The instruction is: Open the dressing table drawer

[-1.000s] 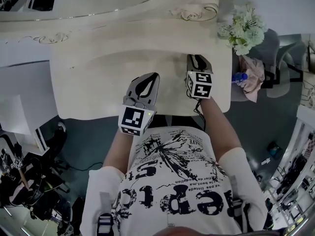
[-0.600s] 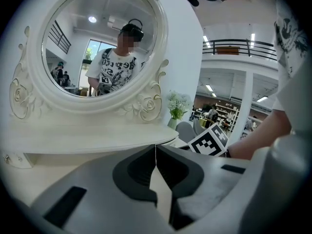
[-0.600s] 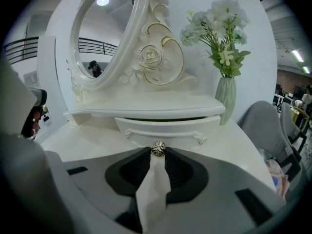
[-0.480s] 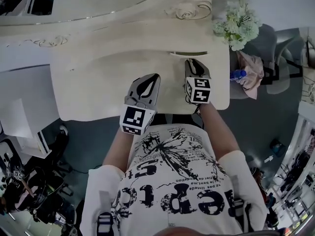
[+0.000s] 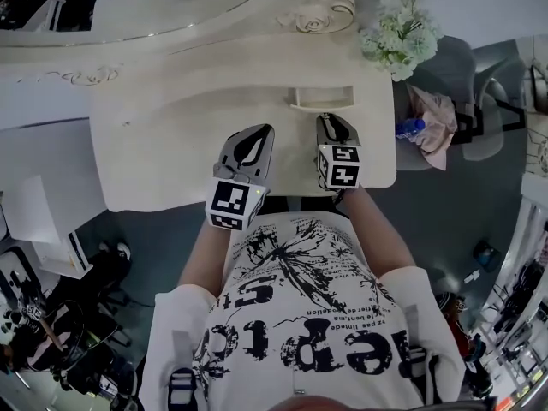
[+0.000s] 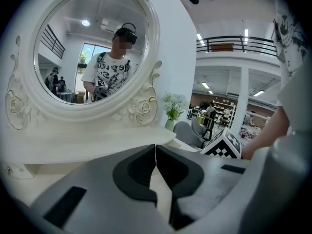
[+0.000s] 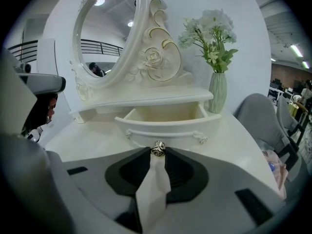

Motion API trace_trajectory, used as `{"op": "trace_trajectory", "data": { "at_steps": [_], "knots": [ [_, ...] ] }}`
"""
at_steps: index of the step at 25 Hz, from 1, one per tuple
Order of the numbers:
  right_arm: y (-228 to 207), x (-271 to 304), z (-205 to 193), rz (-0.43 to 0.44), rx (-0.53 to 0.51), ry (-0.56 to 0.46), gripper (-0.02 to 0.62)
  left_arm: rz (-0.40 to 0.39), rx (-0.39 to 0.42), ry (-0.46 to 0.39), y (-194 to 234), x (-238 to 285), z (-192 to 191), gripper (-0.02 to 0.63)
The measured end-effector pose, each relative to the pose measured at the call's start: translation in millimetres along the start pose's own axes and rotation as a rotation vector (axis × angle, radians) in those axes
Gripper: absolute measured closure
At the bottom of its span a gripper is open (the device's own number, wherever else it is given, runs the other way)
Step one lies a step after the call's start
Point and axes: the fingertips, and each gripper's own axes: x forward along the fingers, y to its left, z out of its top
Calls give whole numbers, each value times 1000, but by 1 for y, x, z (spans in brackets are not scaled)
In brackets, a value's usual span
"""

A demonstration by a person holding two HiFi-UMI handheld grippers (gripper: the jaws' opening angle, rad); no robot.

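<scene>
Cream dressing table top [image 5: 154, 135] below white oval mirror [image 7: 105, 38]. Small cream curved-front drawer [image 7: 165, 121] sits partly out, at 12 o'clock from right gripper [image 7: 157, 154], its front running 9-to-3. Right jaws are clamped on its silver round knob [image 7: 158, 148], so the pull likely goes toward 6. Left gripper [image 6: 155, 155] at 9 o'clock has jaws together, empty, and is farther from the drawer.

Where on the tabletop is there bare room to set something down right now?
Widest bare patch: the left half of the tabletop, between the mirror shelf, front edge and left gripper. Right side is crowded: open drawer, right gripper on its knob, flowers at the corner.
</scene>
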Motion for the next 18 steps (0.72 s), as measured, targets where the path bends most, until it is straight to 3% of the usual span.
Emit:
{"op": "trace_trajectory", "data": {
  "at_steps": [10, 13, 18],
  "knots": [
    [2, -7, -8, 18, 14, -3, 489, 2, -9, 3, -5, -2, 1, 586],
    [3, -12, -2, 33, 25, -21, 451, 6, -11, 3, -5, -3, 2, 586],
    [5, -44, 29, 22, -81, -131, 449, 19, -29, 14, -3, -3, 3, 586]
  ]
}}
